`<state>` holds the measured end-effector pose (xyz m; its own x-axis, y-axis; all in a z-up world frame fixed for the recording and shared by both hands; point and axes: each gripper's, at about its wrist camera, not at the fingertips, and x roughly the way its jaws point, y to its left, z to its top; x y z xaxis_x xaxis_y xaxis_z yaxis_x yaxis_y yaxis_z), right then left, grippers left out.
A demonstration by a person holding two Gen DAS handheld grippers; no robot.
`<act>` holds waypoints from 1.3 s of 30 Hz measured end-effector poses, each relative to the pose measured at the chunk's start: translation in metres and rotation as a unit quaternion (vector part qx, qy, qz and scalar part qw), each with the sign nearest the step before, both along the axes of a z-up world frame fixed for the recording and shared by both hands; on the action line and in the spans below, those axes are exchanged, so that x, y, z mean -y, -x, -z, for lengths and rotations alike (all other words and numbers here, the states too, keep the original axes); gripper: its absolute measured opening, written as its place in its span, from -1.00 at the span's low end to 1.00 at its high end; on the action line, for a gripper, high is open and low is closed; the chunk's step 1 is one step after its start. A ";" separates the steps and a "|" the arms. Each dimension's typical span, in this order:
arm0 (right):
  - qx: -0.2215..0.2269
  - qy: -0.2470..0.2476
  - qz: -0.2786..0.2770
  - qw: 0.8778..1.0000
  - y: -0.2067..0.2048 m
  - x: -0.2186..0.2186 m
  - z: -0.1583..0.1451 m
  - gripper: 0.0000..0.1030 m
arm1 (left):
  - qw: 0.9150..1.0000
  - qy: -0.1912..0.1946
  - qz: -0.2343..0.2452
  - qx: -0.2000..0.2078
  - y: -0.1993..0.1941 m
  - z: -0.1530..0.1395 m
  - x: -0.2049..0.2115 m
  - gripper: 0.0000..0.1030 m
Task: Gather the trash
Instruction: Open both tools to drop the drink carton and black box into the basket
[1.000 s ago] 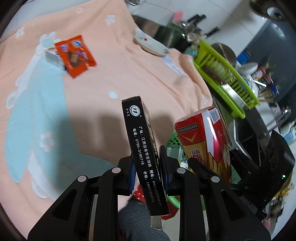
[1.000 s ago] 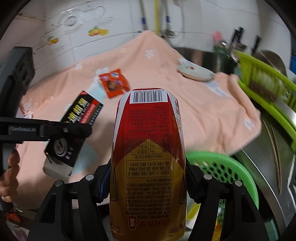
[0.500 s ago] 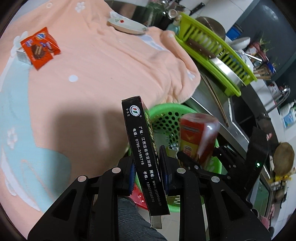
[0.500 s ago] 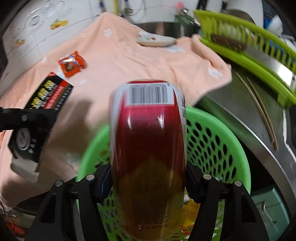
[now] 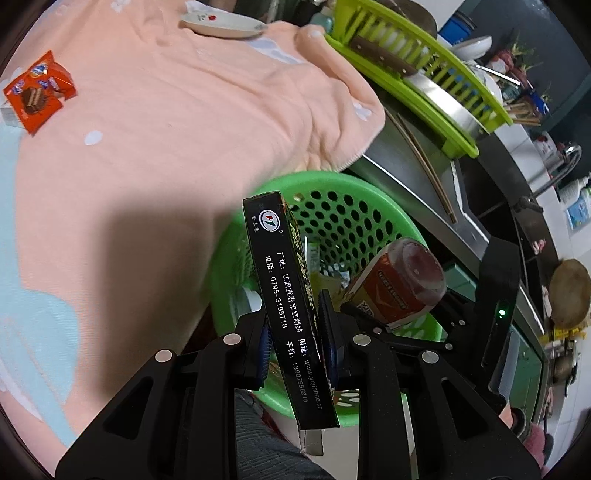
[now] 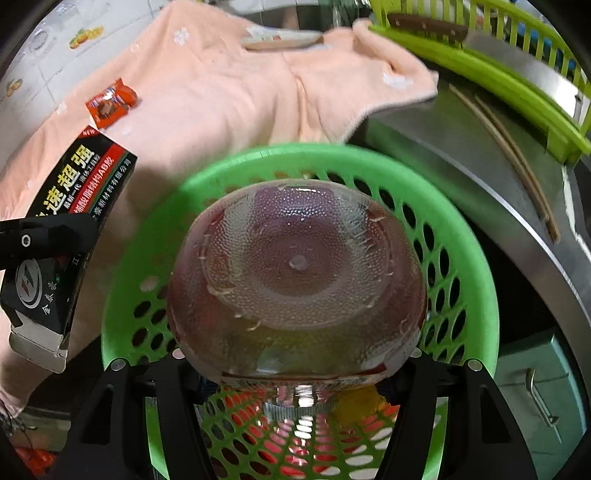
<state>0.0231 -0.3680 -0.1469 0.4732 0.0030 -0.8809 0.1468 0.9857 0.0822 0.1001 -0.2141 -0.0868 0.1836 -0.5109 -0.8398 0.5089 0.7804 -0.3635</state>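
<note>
Green basket [image 6: 476, 295] seemingly holds scraps; left fingers [image 5: 263, 341] clamp the black box [image 5: 284, 295], right fingers [image 6: 402, 384] the bottle [image 6: 295, 280]

I see a home kitchen. A steel counter [image 5: 402, 173] runs along the right, with a lime green dish rack [image 5: 417, 77] on it that holds plates and a knife with a brown handle [image 5: 380, 55]. Chopsticks [image 5: 424, 162] lie on the steel. Further back I see a tap [image 5: 561, 166], a white plate [image 5: 221, 26] and white wall tiles with fruit stickers [image 6: 85, 37]. A peach towel [image 5: 166, 122] covers the worktop.
</note>
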 end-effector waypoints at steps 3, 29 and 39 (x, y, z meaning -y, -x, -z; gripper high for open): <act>-0.014 -0.004 0.009 1.000 0.002 0.006 0.007 0.21 | 1.000 -0.007 0.008 -0.004 0.003 0.007 0.008 -0.56; 0.063 -0.010 0.023 0.998 0.023 0.024 -0.036 0.53 | 0.999 -0.035 0.022 -0.016 0.008 0.039 0.033 0.02; 0.079 -0.011 -0.004 0.997 0.006 0.008 -0.056 0.59 | 0.999 -0.027 -0.004 0.023 0.000 0.011 0.000 0.33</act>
<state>0.0174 -0.3765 -0.0912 0.6057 0.0247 -0.7953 0.1232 0.9846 0.1244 0.0999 -0.2146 -0.0976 0.2264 -0.4630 -0.8570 0.5182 0.8022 -0.2965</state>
